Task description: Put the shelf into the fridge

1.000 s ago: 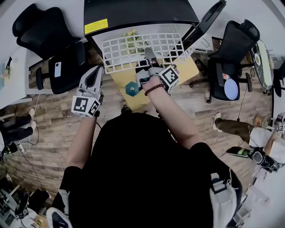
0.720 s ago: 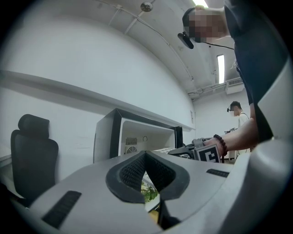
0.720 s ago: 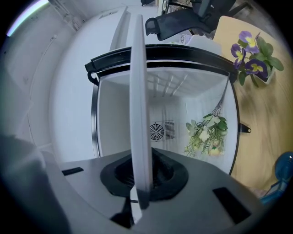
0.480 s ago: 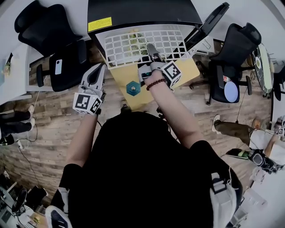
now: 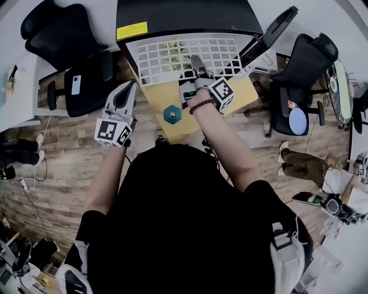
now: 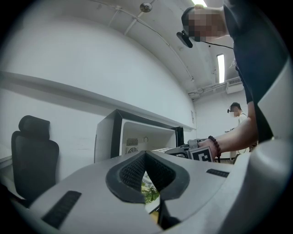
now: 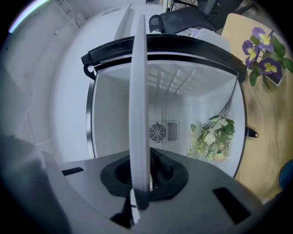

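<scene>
The right gripper (image 7: 139, 183) is clenched on the near edge of the shelf (image 7: 138, 91), which shows edge-on between its dark ribbed pads as a thin white strip. From above, the shelf (image 5: 184, 54) is a white wire grid of small square cells. It is held roughly level in front of the open fridge (image 5: 184, 17), with its far edge at the fridge's mouth. How far in it reaches I cannot tell.

The fridge is a small box with a glossy black top and a yellow label (image 5: 131, 30) near its left corner. Its door (image 5: 270, 31) swings open to the right. Inside, the walls (image 7: 114, 114) are smooth and white, with a round fan grille (image 7: 158, 132) on the back wall. A spray of pale green and cream flowers (image 7: 213, 137) lies at the right, directly under the shelf's path, and it shows through the grid from above.

The left gripper (image 6: 145, 155) hangs well to the left, its jaws together at the tips and holding nothing.

The near edge of the shelf is over a light wooden tabletop (image 5: 167, 97), where a teal hexagonal piece (image 5: 171, 113) lies just near the right gripper. Purple flowers (image 7: 261, 50) lie on the same wood to the right of the fridge. Black office chairs stand on either side, one left (image 5: 63, 46) and one right (image 5: 299, 69), on a wood-plank floor (image 5: 57, 149).
</scene>
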Demonstrator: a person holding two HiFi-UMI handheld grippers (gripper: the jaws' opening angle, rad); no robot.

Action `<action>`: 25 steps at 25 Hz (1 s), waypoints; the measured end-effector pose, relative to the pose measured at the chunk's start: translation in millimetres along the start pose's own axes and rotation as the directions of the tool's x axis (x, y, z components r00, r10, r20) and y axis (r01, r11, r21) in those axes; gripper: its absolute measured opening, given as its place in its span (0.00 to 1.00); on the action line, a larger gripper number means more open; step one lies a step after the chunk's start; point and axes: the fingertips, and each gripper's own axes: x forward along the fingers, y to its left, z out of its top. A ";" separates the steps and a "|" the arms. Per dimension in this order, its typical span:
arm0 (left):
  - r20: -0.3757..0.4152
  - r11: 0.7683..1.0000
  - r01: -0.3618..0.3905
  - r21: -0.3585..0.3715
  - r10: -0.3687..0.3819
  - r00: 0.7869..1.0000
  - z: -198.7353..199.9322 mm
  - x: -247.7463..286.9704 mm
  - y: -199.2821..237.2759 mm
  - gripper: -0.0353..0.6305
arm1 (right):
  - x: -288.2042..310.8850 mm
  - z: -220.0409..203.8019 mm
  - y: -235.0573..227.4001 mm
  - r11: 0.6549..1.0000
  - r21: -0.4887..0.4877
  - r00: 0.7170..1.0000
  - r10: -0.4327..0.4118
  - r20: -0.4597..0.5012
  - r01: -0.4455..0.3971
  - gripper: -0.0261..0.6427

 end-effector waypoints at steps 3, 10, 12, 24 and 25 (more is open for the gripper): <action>0.003 1.000 0.001 0.001 -0.001 1.000 -0.5 -0.1 -0.5 0.08 | 1.9 0.0 -0.4 1.000 0.000 1.000 0.002 -0.001 -0.002 0.10; 0.007 1.000 0.003 -0.006 -0.003 1.000 -0.9 0.3 -2.0 0.08 | 6.8 0.0 0.9 1.000 -0.001 1.000 0.008 -0.002 -0.008 0.10; 0.007 1.000 0.001 -0.006 -0.001 1.000 -0.6 0.5 -1.2 0.08 | 9.0 0.7 1.4 1.000 -0.005 1.000 0.011 -0.002 -0.011 0.10; -0.001 1.000 -0.013 -0.011 0.013 1.000 -3.0 -1.4 1.4 0.08 | 21.4 4.5 2.6 1.000 -0.009 1.000 0.028 -0.008 -0.028 0.10; -0.001 1.000 -0.013 -0.010 0.013 1.000 -3.0 -1.3 1.9 0.08 | 22.8 4.9 2.4 1.000 -0.009 1.000 0.027 -0.007 -0.027 0.10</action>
